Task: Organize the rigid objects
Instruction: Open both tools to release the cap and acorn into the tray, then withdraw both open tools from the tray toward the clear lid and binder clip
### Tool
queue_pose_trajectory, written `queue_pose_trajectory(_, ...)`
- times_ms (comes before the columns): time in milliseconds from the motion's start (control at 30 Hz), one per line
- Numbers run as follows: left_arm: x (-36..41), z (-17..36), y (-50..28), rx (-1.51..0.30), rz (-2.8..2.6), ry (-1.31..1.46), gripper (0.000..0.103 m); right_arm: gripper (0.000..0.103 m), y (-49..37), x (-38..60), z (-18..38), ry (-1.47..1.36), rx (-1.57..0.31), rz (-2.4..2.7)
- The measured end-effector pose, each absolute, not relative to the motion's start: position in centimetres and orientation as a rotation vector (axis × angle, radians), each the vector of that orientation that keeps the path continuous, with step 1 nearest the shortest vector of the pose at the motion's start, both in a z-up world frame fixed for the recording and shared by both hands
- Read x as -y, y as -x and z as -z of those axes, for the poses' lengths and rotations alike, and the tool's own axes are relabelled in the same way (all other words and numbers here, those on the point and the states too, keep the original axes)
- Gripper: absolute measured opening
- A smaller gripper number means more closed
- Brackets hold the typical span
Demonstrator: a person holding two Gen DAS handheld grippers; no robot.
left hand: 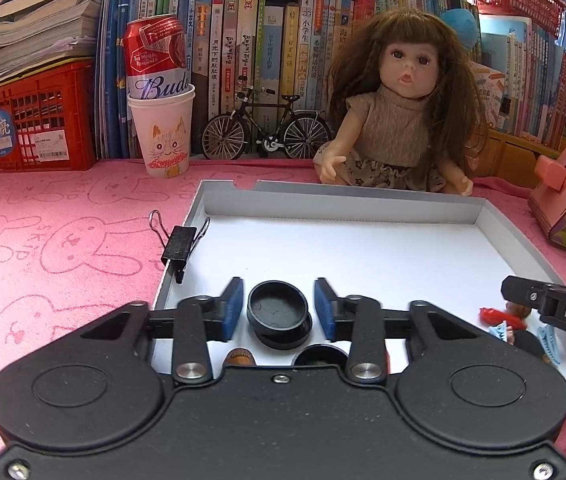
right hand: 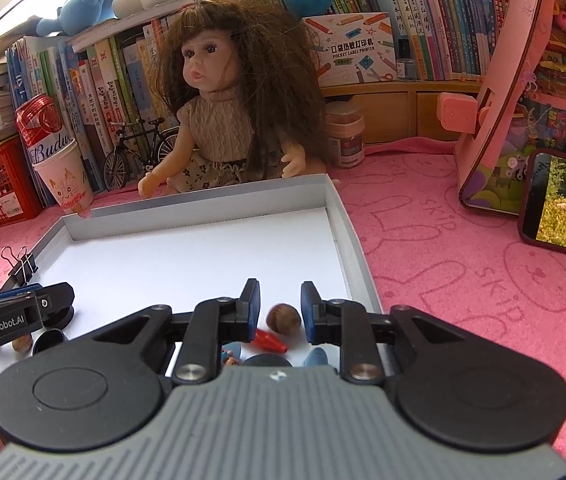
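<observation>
A shallow white box tray [left hand: 343, 204] lies on the pink cloth. My left gripper [left hand: 279, 308] hangs over its near left part, open, with two stacked black round caps [left hand: 279, 314] between its blue pads and a small gap on each side. A black binder clip [left hand: 179, 244] sits on the tray's left wall. My right gripper [right hand: 281, 310] is over the tray's near right corner, slightly open, with a brown nut [right hand: 283, 319] lying between its pads. A red cone-shaped piece [right hand: 271, 340] lies just in front of the nut. Blue hair clips [left hand: 547, 340] lie beside it.
A doll [left hand: 399, 120] sits behind the tray. A paper cup holding a can [left hand: 165, 128], a model bicycle [left hand: 267, 128] and a red crate [left hand: 31, 128] stand at the back left. A phone [right hand: 563, 204] and a pink house box [right hand: 523, 92] are on the right.
</observation>
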State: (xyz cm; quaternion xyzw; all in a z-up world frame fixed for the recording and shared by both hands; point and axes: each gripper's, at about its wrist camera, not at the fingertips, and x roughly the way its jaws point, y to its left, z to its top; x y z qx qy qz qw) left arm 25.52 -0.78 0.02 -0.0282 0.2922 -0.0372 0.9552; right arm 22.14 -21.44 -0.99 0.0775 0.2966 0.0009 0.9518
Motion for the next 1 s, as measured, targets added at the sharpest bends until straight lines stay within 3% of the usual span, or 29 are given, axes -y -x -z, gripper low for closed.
queue_pose_trajectory(167,0.9,-0.7,-24.7,-0.57,0.085,0.042,0.048,0.048,-21.7,21.6,0.7,-0.169,-0.598,-0.002)
queue_pose_trajectory(533,1.5,-2.6,-21.3,-0.519,0.137,-0.011,0.061,0.059,-19.7,21.7,-0.8,-0.133,-0.567,-0.028)
queue_pose_trajectory(1000,1.9,-4.2,-15.8,-0.482,0.24,-0.023,0.067,0.069,-15.9,21.6,-1.9,-0.08,-0.535,-0.091)
